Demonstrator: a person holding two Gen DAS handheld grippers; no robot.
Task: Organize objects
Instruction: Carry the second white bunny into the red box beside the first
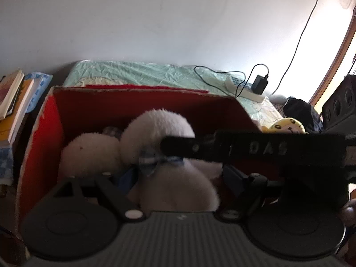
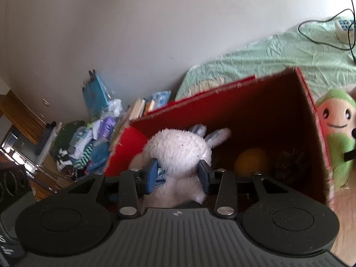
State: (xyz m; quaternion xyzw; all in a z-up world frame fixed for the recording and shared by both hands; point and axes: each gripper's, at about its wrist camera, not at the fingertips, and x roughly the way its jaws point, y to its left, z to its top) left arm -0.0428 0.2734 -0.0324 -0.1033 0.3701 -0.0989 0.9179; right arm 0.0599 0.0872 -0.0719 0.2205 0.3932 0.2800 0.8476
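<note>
The red cardboard box (image 2: 255, 120), stiff with frayed edges, stands at the bed's (image 2: 278, 53) near edge and already holds a smooth yellow ball (image 2: 251, 162). The fluffy white plush rabbit (image 2: 178, 151) sits inside it, clenched between the right gripper's (image 2: 178, 173) blue fingers (image 2: 151, 175). The left gripper (image 1: 175, 178) also brackets the plush, though whether it is squeezing I cannot tell. Judging by this, the green plush (image 2: 336, 131) and yellow plush (image 1: 287, 125) outside the box remain unsorted.

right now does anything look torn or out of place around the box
The red box has a ragged, frayed top rim along its far wall. Two plush toys lie outside it: a yellow one and a green one by its right wall. The white plush rabbit is over the box.
</note>
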